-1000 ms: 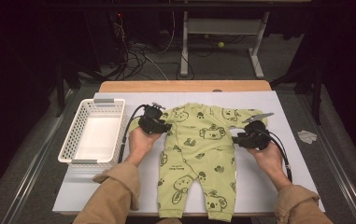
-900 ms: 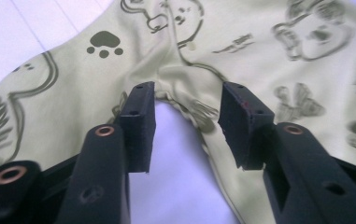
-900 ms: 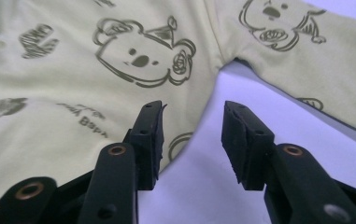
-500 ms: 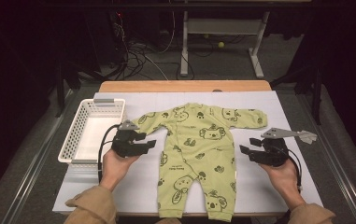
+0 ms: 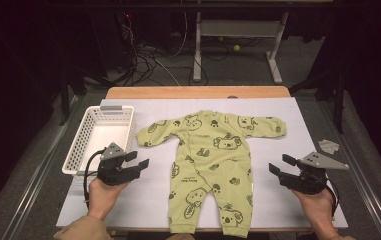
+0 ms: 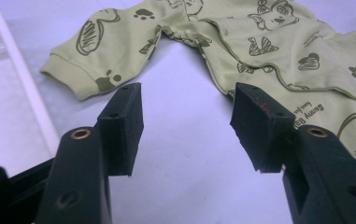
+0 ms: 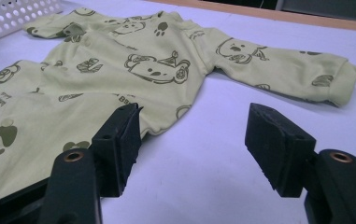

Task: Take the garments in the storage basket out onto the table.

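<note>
Both sleeves now lie spread on the worktop, and the left gripper and right gripper, jaws just opened and empty, have drawn back from the romper, likely ready for folding.

Even overhead light falls on the white table, which reads bright without harsh glare, while the floor and far background sink into near black. Shadows under the green baby suit are soft and short. Both gripper views are sharp far off, with the near black jaws slightly soft.
</note>
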The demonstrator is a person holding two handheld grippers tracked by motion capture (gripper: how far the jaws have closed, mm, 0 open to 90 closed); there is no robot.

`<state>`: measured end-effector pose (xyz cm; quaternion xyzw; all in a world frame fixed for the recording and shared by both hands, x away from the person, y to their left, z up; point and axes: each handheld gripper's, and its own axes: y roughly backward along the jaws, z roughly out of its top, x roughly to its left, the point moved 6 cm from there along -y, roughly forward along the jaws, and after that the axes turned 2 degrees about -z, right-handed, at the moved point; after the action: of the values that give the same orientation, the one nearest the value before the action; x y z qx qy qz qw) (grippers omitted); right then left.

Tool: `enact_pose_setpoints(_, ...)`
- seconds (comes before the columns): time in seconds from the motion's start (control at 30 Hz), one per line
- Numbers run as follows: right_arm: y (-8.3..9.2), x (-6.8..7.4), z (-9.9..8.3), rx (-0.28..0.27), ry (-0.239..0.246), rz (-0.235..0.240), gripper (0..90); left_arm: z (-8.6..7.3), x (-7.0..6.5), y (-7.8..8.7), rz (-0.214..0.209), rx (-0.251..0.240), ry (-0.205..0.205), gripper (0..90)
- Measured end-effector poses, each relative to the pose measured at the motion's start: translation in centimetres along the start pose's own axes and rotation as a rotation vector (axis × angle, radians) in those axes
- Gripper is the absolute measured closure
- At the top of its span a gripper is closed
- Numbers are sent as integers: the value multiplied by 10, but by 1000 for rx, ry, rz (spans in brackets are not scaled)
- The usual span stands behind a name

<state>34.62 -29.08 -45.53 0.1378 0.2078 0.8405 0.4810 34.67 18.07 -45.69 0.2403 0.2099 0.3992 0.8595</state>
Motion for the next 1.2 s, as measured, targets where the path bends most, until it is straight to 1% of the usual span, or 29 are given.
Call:
enact_pose_setpoints(0.07,4,-1,-3,-10,1,-6,354,-3,0,3,5,-10,0,391)
enact_pose_setpoints(0.2,11,0,-10,-37,7,-18,333,-8,0,10,19,-33,-1,390)
enact_pose_setpoints(0.27,14,0,-13,-51,3,-13,333,-11,1,13,21,-46,-1,383)
enact_pose_setpoints(0.33,16,0,-17,-53,0,-14,334,-14,1,15,24,-58,-1,379)
enact_pose_setpoints(0.47,19,0,-25,-52,11,-34,333,-21,5,19,21,-88,15,379)
enact_pose_setpoints(0.5,21,0,-26,-57,11,-35,332,-22,5,19,11,-101,16,380)
enact_pose_setpoints(0.57,23,0,-30,-68,-1,-37,329,-24,4,22,13,-120,17,379)
enact_pose_setpoints(0.7,29,-1,-36,-79,-25,-41,326,-28,1,25,8,-129,20,371)
enact_pose_setpoints(0.8,34,0,-40,-83,-25,-40,324,-32,-3,26,0,-142,21,372)
enact_pose_setpoints(0.83,35,0,-42,-83,-23,-42,323,-33,-4,27,1,-142,17,372)
enact_pose_setpoints(0.93,38,0,-47,-85,-38,-43,322,-37,-6,27,4,-138,16,371)
enact_pose_setpoints(1.03,40,0,-53,-83,-48,-46,320,-42,-7,26,2,-129,24,371)
enact_pose_setpoints(1.13,43,1,-56,-88,-57,-48,320,-45,-7,28,12,-140,16,371)
enact_pose_setpoints(1.2,44,0,-56,-97,-52,-56,320,-47,-8,30,13,-143,13,371)
